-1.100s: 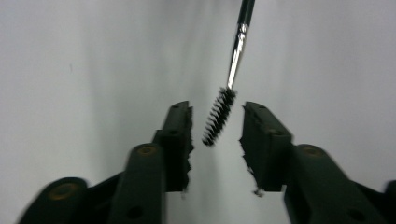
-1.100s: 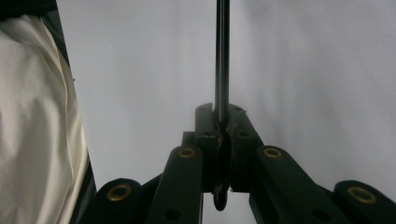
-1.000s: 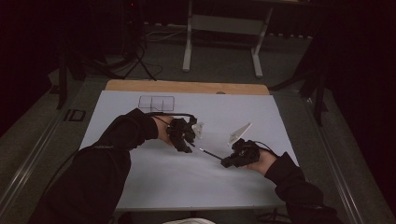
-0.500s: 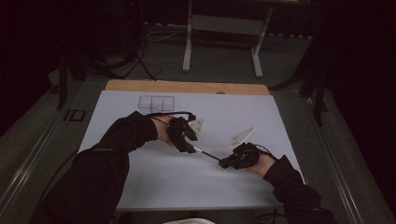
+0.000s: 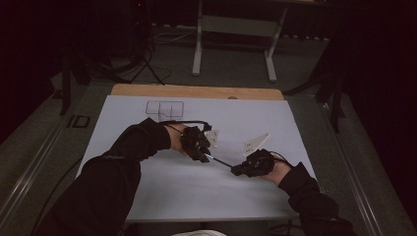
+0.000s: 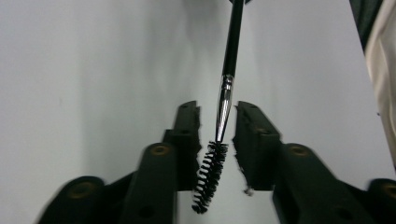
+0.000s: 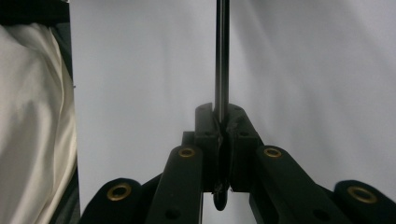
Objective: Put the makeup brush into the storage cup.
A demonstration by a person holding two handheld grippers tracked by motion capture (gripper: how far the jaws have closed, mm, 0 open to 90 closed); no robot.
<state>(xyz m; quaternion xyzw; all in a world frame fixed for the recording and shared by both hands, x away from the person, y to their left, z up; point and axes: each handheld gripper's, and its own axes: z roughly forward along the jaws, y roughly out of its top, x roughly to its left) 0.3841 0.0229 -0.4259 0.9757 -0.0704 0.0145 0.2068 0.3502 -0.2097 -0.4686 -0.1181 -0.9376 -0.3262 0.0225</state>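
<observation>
Since a second ago my right hand has slid a little toward me and outward, and the left has followed, so the wand now spans a slightly lower stretch of the table between them. My right gripper point(image 5: 237, 171) is clenched on the handle end of the spoolie brush point(image 6: 224, 112): in the right gripper view the dark shaft point(image 7: 221, 60) runs straight up out of the closed jaws. My left gripper point(image 6: 217, 126) stands released, its jaws parted with the metal ferrule and the coiled bristle head point(image 6: 208, 175) lying in the gap, touching neither pad that I can see.

The brush's long axis runs from my right gripper up and leftward toward the left one in the high view, bristle end at the left hand. So the left gripper is the nearer one to the bristles, and I judge that the coming move is simply to close it on the ferrule, straight across the shaft, without shifting along it.

Both hands hover over a white sheet point(image 5: 162, 187) that covers the table, with a faint drawn grid point(image 5: 164, 108) at its far edge and a strip of bare wood point(image 5: 196, 91) beyond. The room around is dark; a pale metal stand point(image 5: 235, 29) rises behind the table.
</observation>
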